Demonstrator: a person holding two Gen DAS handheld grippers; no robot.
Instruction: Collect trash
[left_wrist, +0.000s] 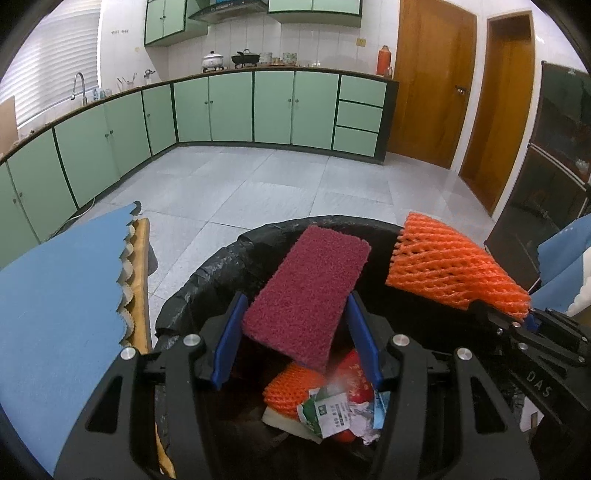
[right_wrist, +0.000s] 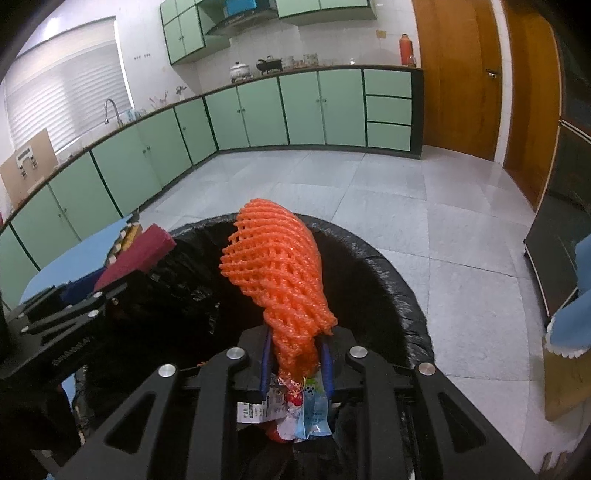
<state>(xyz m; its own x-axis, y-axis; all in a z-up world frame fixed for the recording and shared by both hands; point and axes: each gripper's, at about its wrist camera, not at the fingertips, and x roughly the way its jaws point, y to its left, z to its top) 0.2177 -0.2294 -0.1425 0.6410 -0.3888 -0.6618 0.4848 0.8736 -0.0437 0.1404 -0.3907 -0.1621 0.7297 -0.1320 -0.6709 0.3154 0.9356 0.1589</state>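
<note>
Left hand-held gripper (left_wrist: 293, 343) grips a maroon sponge (left_wrist: 306, 299); right hand-held gripper (right_wrist: 295, 360) pinches orange foam netting (right_wrist: 279, 269) over the bin (right_wrist: 391, 280).

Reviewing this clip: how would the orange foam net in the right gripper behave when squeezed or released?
The orange foam net looks soft: it bunches to a thin neck between the right gripper pads. Probably very light, since its open-mesh body stands up unsupported. Released, it would likely spring back and drop into the black-lined bin.

two orange foam nets (left_wrist: 458, 271), one maroon sponge (left_wrist: 308, 299), one bin (left_wrist: 207, 280)
</note>
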